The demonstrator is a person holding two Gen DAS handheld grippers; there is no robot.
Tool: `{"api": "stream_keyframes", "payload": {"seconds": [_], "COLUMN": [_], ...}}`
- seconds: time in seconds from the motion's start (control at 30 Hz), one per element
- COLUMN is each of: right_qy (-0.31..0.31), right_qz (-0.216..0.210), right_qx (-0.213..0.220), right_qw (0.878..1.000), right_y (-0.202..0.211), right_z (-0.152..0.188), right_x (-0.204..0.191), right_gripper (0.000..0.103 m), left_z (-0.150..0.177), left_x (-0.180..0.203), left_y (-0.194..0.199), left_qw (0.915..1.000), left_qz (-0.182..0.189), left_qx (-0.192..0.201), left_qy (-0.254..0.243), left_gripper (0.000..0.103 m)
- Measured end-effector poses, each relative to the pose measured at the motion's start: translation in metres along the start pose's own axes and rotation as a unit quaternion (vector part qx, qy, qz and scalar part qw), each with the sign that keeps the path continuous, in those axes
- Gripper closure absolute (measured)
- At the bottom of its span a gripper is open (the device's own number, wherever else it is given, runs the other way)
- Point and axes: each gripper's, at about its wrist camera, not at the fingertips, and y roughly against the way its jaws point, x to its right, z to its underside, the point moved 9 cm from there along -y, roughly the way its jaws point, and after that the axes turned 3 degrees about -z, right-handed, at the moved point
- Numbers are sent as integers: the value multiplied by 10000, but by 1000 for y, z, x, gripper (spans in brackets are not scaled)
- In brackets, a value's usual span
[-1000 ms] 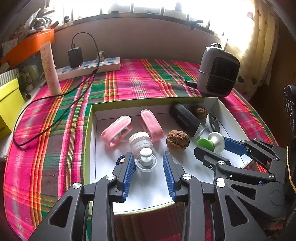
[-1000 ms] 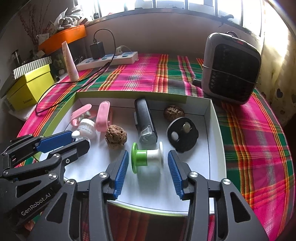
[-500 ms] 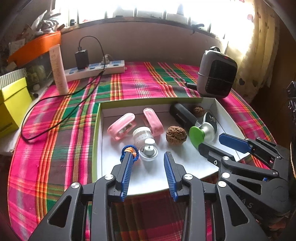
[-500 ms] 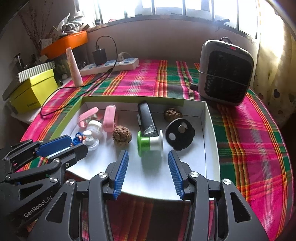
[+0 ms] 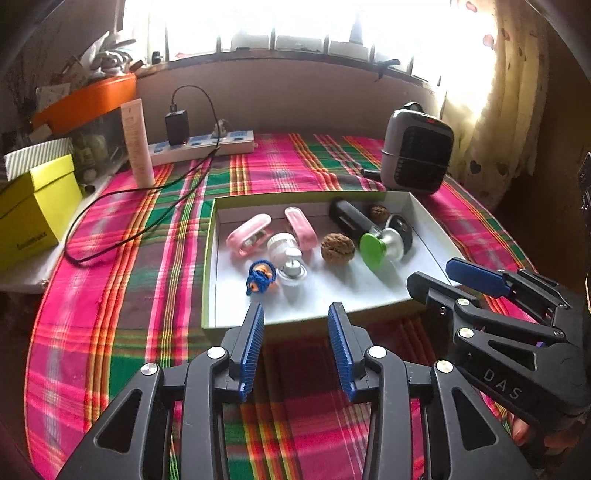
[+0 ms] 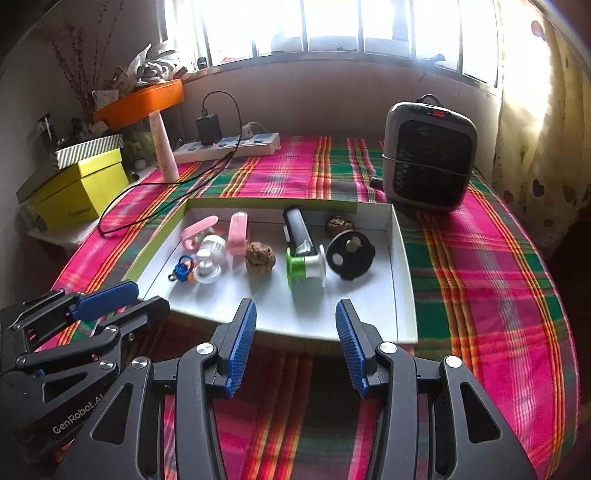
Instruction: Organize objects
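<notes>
Table (image 6: 480,258) — covered w/ a plaid cloth in pink, green and orange. Behind the table: a plain brownish wall (image 6: 314,96) topped by a ledge, w/ a multi-pane window (image 6: 332,26) above it, strongly backlit. Right of the table: a pale curtain (image 6: 539,110) w/ a heart pattern, lit from behind. On the table's far edge, a white power strip (image 6: 229,146) w/ a black charger plugged in — its cable loops over the cloth. At its far right corner, a grey heater (image 6: 428,151).

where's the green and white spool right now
In the right wrist view the green and white spool lies in the white tray, between the walnut and black disc.
</notes>
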Motion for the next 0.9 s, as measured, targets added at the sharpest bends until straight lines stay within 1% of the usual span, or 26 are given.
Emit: {"api": "stream_keyframes", "payload": {"seconds": [0.23,0.4,0.5,0.6,0.9], "right_qy": [39,-21,-54,-70,-115], "right_qz": [-29,88,83,130,190], "right_qx": [2,-156,-260,-386,-482], "right_qw": [10000,9998,9996,9991,9986], "right_y": [15,17,16,15,19], "right_z": [19,38,51,62,81], "right_x": [-7,-6,-5,-3,2], "right_gripper": [57,57,57,57,57], "left_z": [21,38,50,63,83], "left_x": [3,5,7,9,5], "left_y": [15,20,20,18,19], "left_qw": [10000,9999,9998,9994,9988], "left_qz": [-36,-37,-33,-26,-135], "left_qx": [-52,-134,-208,-337,-448], "left_qy": [-23,3,0,15,114], "left_gripper": [68,68,68,68,68]}}
